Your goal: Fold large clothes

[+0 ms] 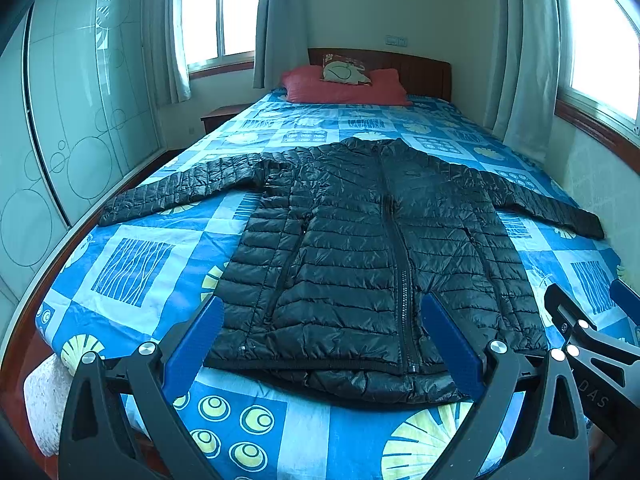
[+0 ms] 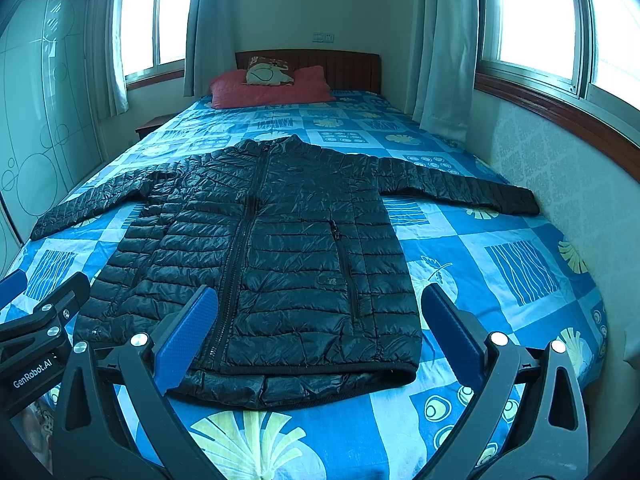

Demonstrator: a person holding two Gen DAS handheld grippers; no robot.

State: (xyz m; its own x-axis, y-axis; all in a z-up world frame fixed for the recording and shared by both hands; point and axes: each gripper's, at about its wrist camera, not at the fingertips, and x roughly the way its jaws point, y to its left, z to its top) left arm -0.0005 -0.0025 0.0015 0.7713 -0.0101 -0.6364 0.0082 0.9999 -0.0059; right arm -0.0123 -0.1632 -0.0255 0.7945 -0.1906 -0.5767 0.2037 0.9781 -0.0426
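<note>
Both grippers are hovering released just short of the jacket hem, left gripper and right gripper each with jaws spread and gripping nothing, so folding looks not yet begun. The jacket is lying flat, zipped, front up, sleeves spread out either side on the bed; likely next move is pinching a sleeve or side edge and bringing it across the body. Beyond the jacket collar, a red pillow is sitting at the headboard, well apart, nothing blocking.
</note>
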